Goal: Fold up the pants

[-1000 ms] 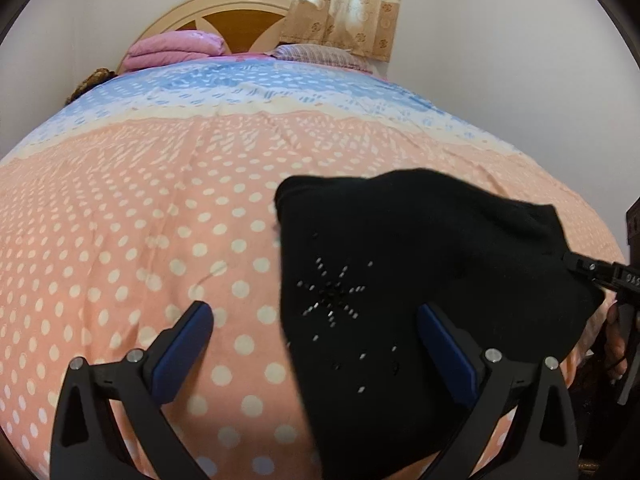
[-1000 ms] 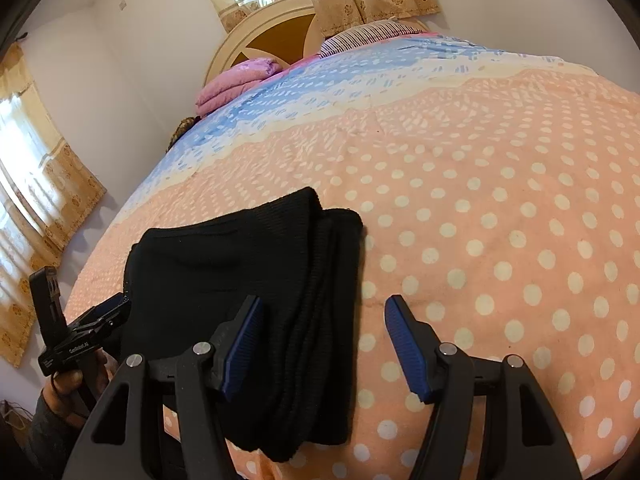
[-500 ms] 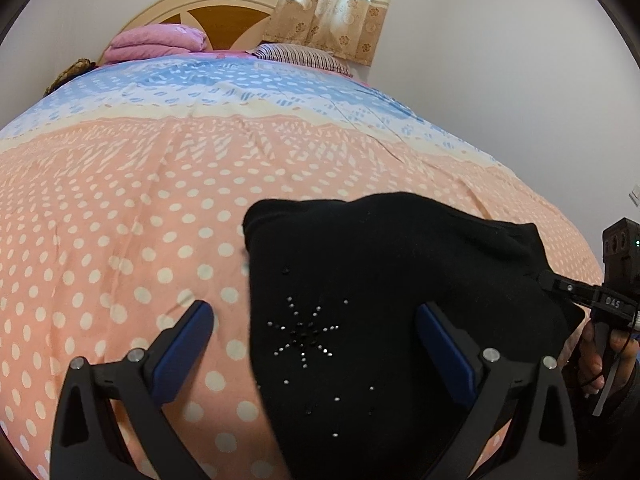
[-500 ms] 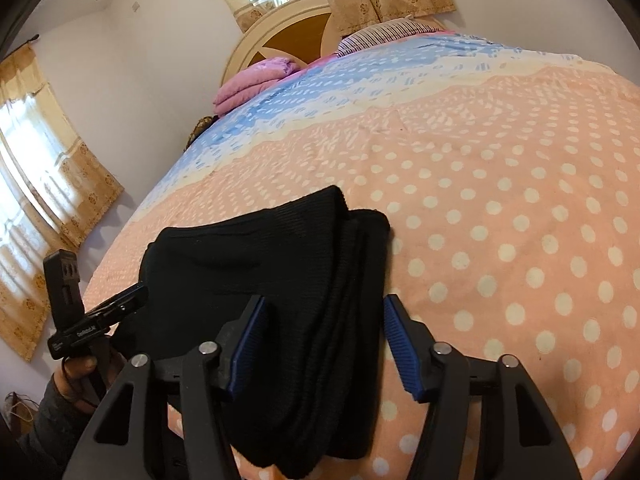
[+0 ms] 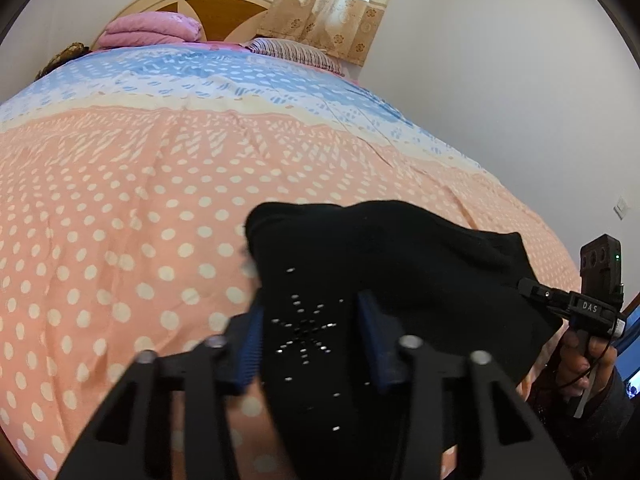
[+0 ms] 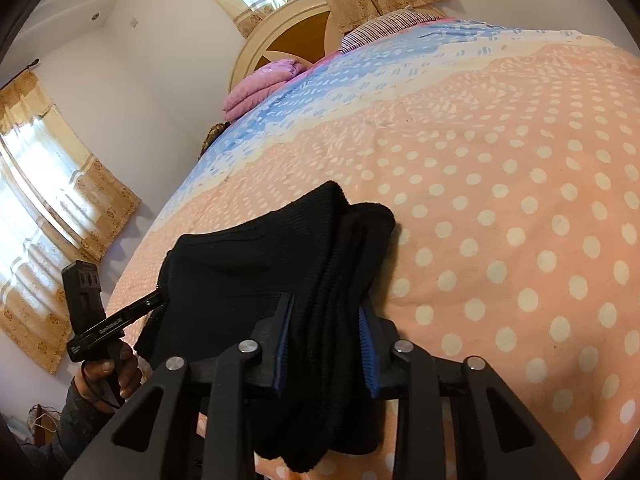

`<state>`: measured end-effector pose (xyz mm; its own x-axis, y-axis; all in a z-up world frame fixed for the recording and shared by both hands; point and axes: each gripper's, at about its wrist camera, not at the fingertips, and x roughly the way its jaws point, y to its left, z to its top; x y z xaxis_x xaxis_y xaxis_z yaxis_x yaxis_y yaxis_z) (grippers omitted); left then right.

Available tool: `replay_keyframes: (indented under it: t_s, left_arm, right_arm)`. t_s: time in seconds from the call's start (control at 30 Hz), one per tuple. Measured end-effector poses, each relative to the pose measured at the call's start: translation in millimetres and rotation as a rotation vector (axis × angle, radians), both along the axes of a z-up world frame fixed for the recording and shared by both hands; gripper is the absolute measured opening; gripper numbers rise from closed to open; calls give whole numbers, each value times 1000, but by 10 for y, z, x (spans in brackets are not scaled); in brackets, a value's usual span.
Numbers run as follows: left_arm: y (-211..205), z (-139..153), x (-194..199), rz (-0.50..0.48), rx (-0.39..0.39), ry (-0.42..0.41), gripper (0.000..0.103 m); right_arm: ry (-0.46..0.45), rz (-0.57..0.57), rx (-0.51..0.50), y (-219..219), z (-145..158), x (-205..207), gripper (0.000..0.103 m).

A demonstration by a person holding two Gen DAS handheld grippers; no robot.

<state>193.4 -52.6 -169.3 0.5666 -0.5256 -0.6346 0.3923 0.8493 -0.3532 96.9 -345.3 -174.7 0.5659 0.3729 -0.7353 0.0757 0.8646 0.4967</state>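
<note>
Gripping: black pants point(image 5: 384, 280) were clamped by both grippers at once, on the bed's near edge.
L gripper point(image 5: 310, 334): fingers were closed in on the pants' left side, fabric w/ a sparkly star motif point(image 5: 306, 330) pinched between the blue pads point(image 5: 250, 344).
R gripper point(image 6: 324, 344): jaws were nearly closed round the thick stacked folds at the pants' right edge.
Pants: were folded into a compact bundle, laid on the peach polka-dot bedspread point(image 6: 520, 200).
Bkgd: a pink folded blanket point(image 5: 150, 34) & striped pillow point(image 5: 296, 54) were seen by the headboard point(image 6: 296, 36); curtains point(image 6: 60, 208) were lit by windows.
</note>
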Motion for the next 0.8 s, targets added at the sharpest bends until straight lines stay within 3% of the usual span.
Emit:
replay_keyframes:
  t_s: [0.07, 0.17, 0.5, 0.8]
  left_arm:
    - [50, 1, 1, -8, -39, 7, 24]
    - [83, 54, -21, -8, -77, 6, 16]
    - [349, 445, -151, 0, -142, -74, 13]
    - [1240, 690, -163, 166, -144, -147, 13]
  right_arm:
    - [-12, 4, -15, 40, 51, -15, 27]
    - [-39, 18, -32, 93, 171, -32, 26]
    - [-79, 125, -67, 447, 569, 302, 25]
    - [-91, 312, -70, 1311, 638, 1150, 25]
